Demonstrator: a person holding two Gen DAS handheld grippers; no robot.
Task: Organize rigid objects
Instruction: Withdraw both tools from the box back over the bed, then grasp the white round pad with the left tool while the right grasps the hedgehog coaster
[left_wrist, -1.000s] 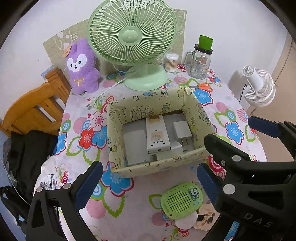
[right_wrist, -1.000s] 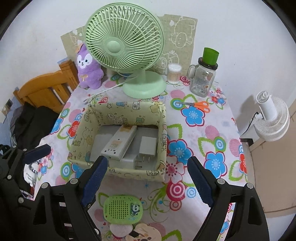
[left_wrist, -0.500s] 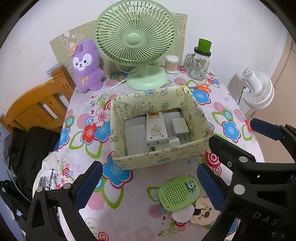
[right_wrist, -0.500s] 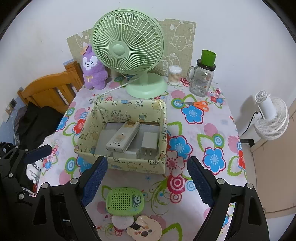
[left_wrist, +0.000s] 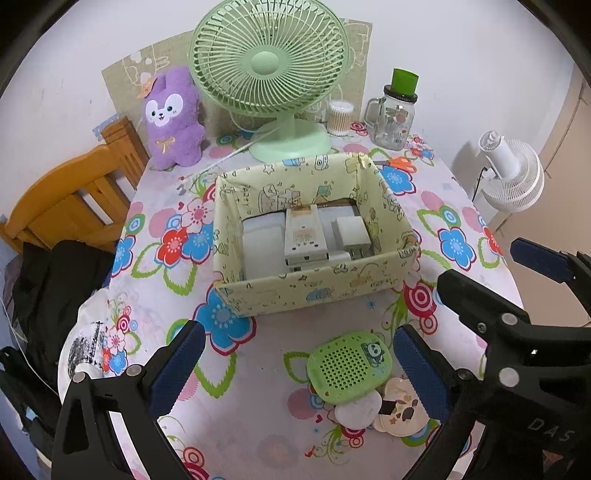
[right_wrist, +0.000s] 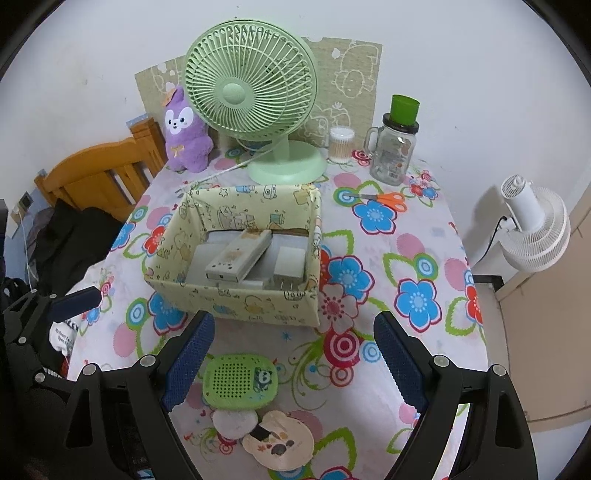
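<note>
Both of your jaws stand wide apart and hold nothing: your left gripper and your right gripper hover above the near edge of the flower-patterned tablecloth. Between your right gripper's blue pads lies the flat green plastic speaker-like gadget with a panda picture, nearer the left pad and touching neither; in your left wrist view it sits just inside the right pad. Below it lie pale round cartoon coasters. Beyond stands the open pale-yellow cartoon-print box, holding a white remote control and a white plug adapter. Farthest back stands the light-green desk fan, beside a purple plush rabbit.
</note>
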